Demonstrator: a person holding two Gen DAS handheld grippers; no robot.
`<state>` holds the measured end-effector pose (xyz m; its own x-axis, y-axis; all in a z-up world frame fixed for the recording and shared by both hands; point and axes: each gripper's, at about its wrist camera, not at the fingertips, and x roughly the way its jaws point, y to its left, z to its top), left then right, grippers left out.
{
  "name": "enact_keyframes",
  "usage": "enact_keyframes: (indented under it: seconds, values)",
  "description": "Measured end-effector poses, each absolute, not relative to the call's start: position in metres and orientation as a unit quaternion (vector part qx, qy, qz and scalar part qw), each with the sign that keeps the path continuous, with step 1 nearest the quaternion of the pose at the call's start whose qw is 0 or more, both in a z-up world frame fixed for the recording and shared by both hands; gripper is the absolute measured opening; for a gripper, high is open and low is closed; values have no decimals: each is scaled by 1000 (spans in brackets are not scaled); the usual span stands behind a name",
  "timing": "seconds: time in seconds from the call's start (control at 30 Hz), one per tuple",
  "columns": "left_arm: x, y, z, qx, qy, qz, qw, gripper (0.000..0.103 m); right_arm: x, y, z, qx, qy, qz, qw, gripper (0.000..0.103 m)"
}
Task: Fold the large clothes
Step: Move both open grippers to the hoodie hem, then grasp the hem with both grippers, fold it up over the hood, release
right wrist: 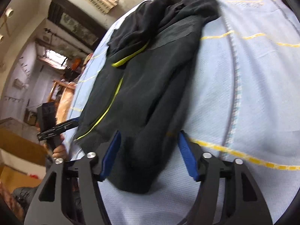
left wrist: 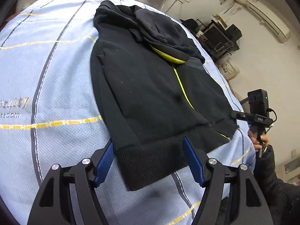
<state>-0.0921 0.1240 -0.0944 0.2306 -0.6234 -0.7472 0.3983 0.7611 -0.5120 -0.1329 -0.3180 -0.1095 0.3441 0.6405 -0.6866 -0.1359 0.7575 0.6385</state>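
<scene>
black zip hoodie [left wrist: 150, 93] flat on light blue bedsheet [left wrist: 61, 75]; left gripper [left wrist: 148, 146] and right gripper [right wrist: 148, 138] both spread wide, straddling ribbed hem corners.

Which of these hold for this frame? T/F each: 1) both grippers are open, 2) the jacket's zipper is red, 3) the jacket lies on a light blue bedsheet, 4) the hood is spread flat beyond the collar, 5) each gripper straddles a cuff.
1) Both grippers are open. True: the left gripper and the right gripper each have their blue fingers spread apart.
2) The zipper is red. False: the zipper is yellow-green.
3) The black jacket lies on a light blue bedsheet. True.
4) The hood is spread flat. False: the hood is bunched over the chest.
5) Each gripper straddles a cuff. True: a ribbed cuff lies between the left fingers, another cuff between the right.
</scene>
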Motion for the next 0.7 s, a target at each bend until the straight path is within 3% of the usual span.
enact_keyframes:
  seconds: [0.1, 0.13, 0.2, 0.23, 0.3, 0.4, 0.5, 0.57, 0.6, 0.63, 0.7]
  values:
    - [-89, 121, -95, -123, 523, -335, 774, 69, -131, -316, -112, 242, 521, 253, 778, 53]
    - [-88, 121, -94, -126, 519, -337, 776, 59, -130, -316, -114, 242, 523, 253, 777, 51]
    - [-90, 119, -89, -117, 507, -336, 785, 46, -133, -315, -114, 243, 521, 259, 776, 35]
    - [-92, 118, -87, -112, 501, -339, 788, 43, -134, -313, -113, 239, 520, 265, 776, 34]
    - [-92, 114, -86, -102, 502, -339, 790, 44, -139, -306, -111, 215, 519, 267, 783, 35]
    - [-89, 106, -94, -98, 524, -340, 775, 68, -138, -305, -113, 210, 525, 270, 780, 35]
    - [-91, 100, -93, -85, 517, -338, 782, 68, -138, -302, -111, 194, 526, 271, 782, 34]
    - [-91, 100, -89, -85, 505, -335, 790, 52, -139, -300, -109, 186, 523, 270, 787, 29]
    - [-91, 101, -87, -80, 501, -331, 796, 30, -138, -300, -108, 185, 521, 269, 789, 24]
    - [-90, 102, -85, -77, 498, -326, 800, 17, -139, -300, -105, 183, 516, 266, 793, 21]
    - [-85, 111, -79, -98, 492, -327, 801, 15, -139, -302, -99, 183, 504, 265, 802, 15]
